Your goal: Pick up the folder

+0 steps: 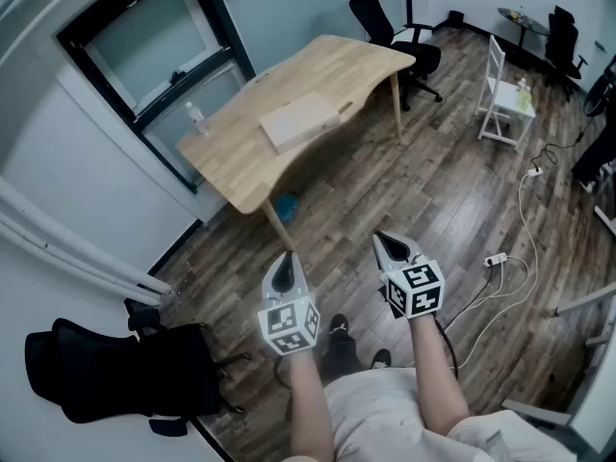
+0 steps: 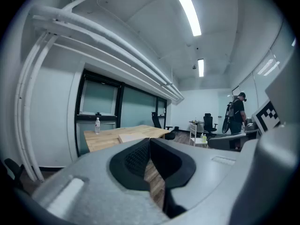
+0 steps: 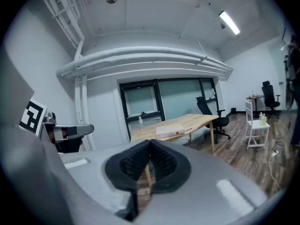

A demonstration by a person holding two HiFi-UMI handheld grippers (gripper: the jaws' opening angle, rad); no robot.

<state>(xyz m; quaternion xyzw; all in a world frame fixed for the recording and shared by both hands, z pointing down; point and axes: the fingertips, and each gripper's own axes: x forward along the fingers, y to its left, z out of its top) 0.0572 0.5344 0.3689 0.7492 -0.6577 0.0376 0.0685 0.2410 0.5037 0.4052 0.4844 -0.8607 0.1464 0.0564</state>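
A pale, flat folder (image 1: 299, 121) lies on the light wooden table (image 1: 346, 65) across the room; it also shows in the right gripper view as the folder (image 3: 170, 131) and in the left gripper view as the folder (image 2: 132, 137). My left gripper (image 1: 284, 262) and right gripper (image 1: 384, 242) are held out over the floor, well short of the table. Both are shut with nothing between the jaws. In their own views the left gripper (image 2: 149, 141) and right gripper (image 3: 149, 143) point toward the table.
A clear bottle (image 1: 196, 118) stands on the table's left end. Black office chairs (image 1: 390, 22) stand behind the table, and a white chair (image 1: 505, 94) with bottles on it stands at the right. Cables and a power strip (image 1: 495, 259) lie on the floor. A person (image 2: 238, 111) stands far off.
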